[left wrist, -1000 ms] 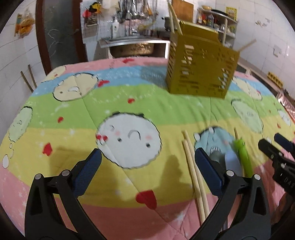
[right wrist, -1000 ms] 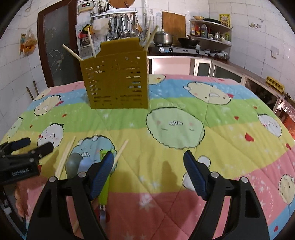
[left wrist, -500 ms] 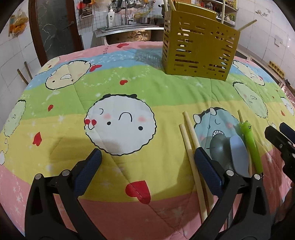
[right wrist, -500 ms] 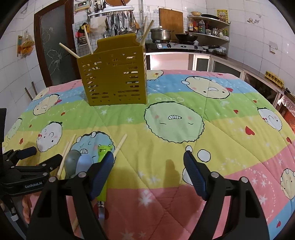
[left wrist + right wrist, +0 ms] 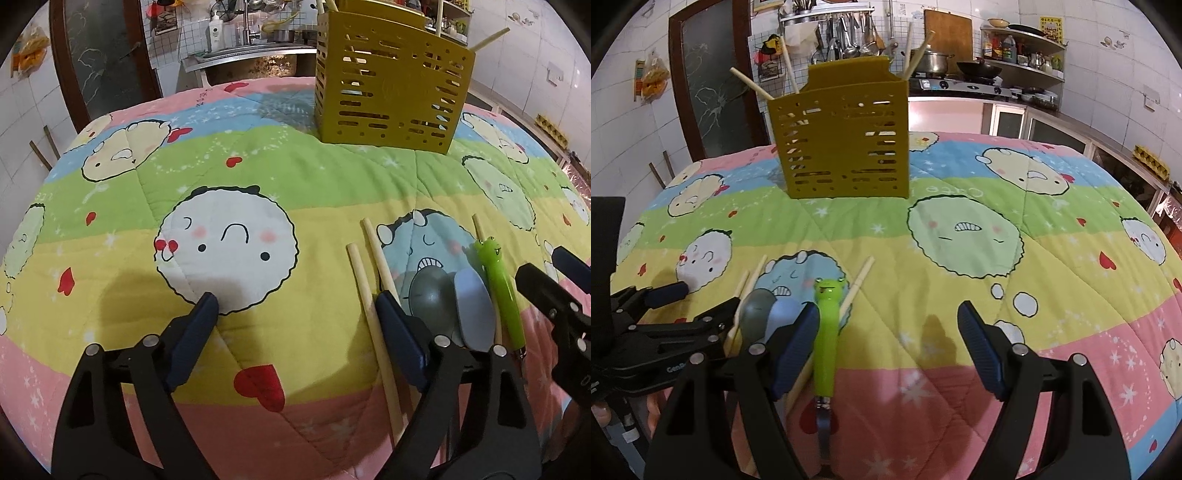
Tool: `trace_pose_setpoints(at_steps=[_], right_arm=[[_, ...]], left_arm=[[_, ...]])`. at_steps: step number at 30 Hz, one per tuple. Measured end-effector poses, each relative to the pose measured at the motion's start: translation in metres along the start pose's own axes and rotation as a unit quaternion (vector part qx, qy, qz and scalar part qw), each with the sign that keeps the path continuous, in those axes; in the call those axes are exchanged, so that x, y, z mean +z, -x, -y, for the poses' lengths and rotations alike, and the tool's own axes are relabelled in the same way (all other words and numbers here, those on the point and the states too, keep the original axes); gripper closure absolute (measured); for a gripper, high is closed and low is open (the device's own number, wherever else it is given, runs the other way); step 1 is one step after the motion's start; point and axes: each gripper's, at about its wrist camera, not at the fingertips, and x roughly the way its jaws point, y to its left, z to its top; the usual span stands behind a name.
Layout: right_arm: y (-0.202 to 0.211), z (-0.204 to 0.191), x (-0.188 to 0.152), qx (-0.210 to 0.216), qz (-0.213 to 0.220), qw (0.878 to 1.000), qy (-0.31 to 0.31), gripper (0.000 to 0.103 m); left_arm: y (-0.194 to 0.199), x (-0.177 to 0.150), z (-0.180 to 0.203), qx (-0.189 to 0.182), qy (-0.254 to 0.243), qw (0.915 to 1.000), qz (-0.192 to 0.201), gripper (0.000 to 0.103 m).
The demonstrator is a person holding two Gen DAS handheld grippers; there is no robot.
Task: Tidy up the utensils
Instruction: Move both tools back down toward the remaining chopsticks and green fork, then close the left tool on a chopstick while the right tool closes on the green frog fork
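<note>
Left wrist view first: your left gripper [image 5: 295, 306] is spread wide with nothing between the fingers, hovering low over the cartoon quilt [image 5: 258, 177]. Its left fingertip sits at the bottom edge of the white smiley face print, and its right finger [image 5: 399, 332] lies over the pair of loose chopsticks [image 5: 369, 291], which run side by side away from you. Just right of those are two spoons, a dark grey spoon [image 5: 430, 299] and a pale blue spoon [image 5: 472, 306], bowls touching or overlapping, can't quite tell which. Right beside the blue one is the green frog-handled utensil [image 5: 498, 288], frog head pointing away from you, and a third chopstick [image 5: 479, 227] pokes out from behind it.

Over in the right wrist view, your right gripper [image 5: 886, 328] is also wide open and empty. Its left finger [image 5: 796, 339] is just beside the frog handle, maybe brushing it; hard to say. The metal end of that utensil points back toward you, blurry, so I can't tell what kind of tool it is. The single chopstick lies angled under or behind the green handle.

Further out, the yellow slotted utensil holder [image 5: 846, 144] stands upright on the green stripe of the quilt, well apart from the pile, with several chopsticks [image 5: 750, 83] already sticking out of the top. Behind it is a kitchen counter with a pot [image 5: 932, 61] and a wok [image 5: 979, 68] on the stove.
</note>
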Motion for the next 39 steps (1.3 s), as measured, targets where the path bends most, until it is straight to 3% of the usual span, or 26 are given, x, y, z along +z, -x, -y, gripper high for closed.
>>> trace_pose_setpoints(at_steps=[7, 9, 14, 17, 21, 29, 35, 39], right_arm=[[-0.009, -0.012, -0.003, 0.006, -0.024, 1.000, 0.020, 0.043], [-0.012, -0.012, -0.004, 0.007, -0.027, 0.999, 0.019, 0.054], [-0.025, -0.015, -0.001, 0.023, -0.047, 0.998, 0.018, 0.071], [-0.029, -0.018, 0.002, 0.036, -0.050, 0.998, 0.015, 0.086], [-0.023, -0.011, 0.006, 0.042, -0.042, 0.998, 0.007, 0.086], [-0.024, 0.017, 0.010, 0.033, -0.041, 0.998, -0.019, 0.086], [-0.025, 0.020, 0.009, 0.035, -0.040, 0.998, -0.028, 0.086], [-0.023, 0.021, 0.009, 0.034, -0.037, 0.998, -0.027, 0.086]], left_arm=[[0.000, 0.001, -0.002, -0.006, 0.004, 1.0000, 0.001, 0.023], [0.000, 0.001, -0.002, -0.007, 0.003, 1.0000, 0.002, 0.023], [-0.001, 0.002, -0.002, -0.004, 0.007, 1.0000, 0.001, 0.024], [-0.002, 0.004, -0.001, -0.003, 0.009, 1.0000, 0.001, 0.030], [-0.001, 0.007, 0.002, -0.009, 0.013, 0.9999, 0.001, 0.044], [-0.003, 0.014, 0.016, -0.020, 0.011, 0.9997, -0.004, 0.063], [-0.006, 0.017, 0.025, -0.030, 0.001, 0.9995, -0.014, 0.089], [-0.006, 0.016, 0.025, -0.031, -0.005, 0.9994, -0.013, 0.095]])
